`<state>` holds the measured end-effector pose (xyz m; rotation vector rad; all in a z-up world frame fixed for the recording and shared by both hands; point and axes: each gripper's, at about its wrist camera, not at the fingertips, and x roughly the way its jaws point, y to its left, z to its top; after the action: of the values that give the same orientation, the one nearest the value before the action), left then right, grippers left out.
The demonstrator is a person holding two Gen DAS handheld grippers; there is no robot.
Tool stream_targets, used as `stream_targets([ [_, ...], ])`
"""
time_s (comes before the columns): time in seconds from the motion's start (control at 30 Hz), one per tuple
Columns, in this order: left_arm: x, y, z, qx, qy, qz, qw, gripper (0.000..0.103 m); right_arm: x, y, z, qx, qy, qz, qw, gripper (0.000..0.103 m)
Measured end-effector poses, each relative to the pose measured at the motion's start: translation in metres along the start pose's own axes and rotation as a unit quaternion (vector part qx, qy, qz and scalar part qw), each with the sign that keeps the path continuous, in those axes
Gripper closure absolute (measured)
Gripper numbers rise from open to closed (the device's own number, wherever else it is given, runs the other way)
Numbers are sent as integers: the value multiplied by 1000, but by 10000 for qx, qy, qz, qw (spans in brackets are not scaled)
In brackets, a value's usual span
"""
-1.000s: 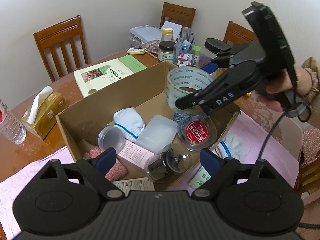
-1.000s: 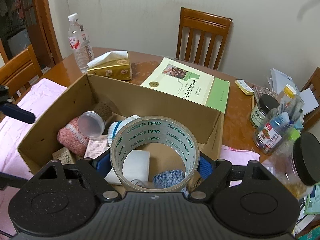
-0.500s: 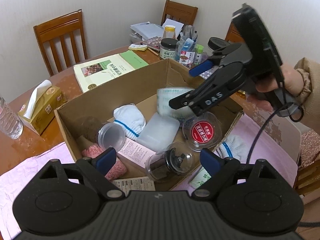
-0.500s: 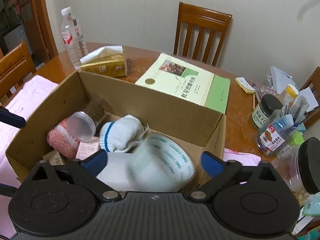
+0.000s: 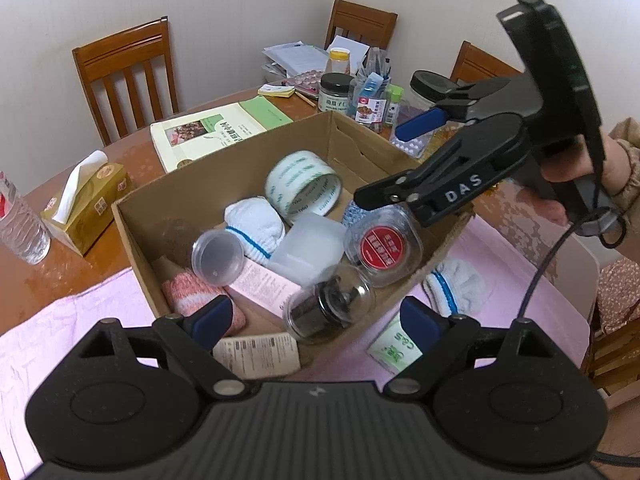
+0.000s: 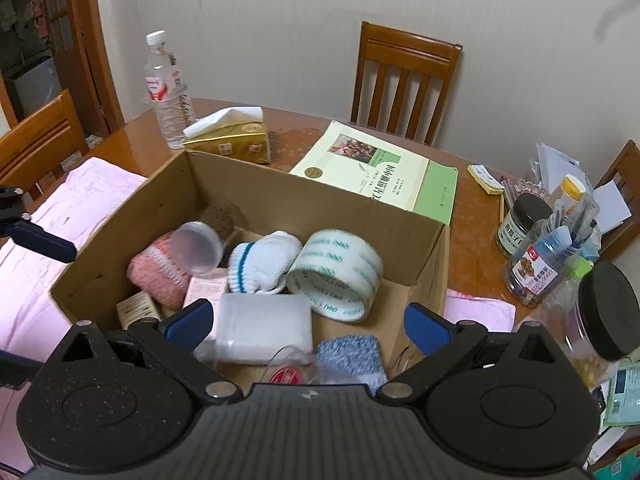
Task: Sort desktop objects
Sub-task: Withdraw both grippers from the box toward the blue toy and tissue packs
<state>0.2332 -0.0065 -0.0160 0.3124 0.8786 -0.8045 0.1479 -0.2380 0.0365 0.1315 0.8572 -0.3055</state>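
right wrist: glossy round tape roll (image 6: 335, 276) tilted in corrugated box (image 6: 424, 256).

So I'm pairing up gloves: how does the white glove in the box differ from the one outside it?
White glove in the box lies among clutter inside the cardboard box; the outside glove lies alone on the pink cloth. Both are white knit with a blue cuff stripe.
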Motion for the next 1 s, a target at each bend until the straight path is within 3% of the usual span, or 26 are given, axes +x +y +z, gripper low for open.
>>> stream_targets([
  [0.53, -16, -40, -53, -31, 122, -17, 9999, 12, -56, 44, -73, 266, -35, -36, 9996, 0],
  [0.83, -9, -55, -71, 21, 164, 174, 9997, 12, -58, 50, -118, 558, 95, -131, 9983, 0],
  [1.0, -3, -58, -78, -158, 231, 81, 9996, 12, -51, 50, -146, 865, 270, -139, 9958, 0],
])
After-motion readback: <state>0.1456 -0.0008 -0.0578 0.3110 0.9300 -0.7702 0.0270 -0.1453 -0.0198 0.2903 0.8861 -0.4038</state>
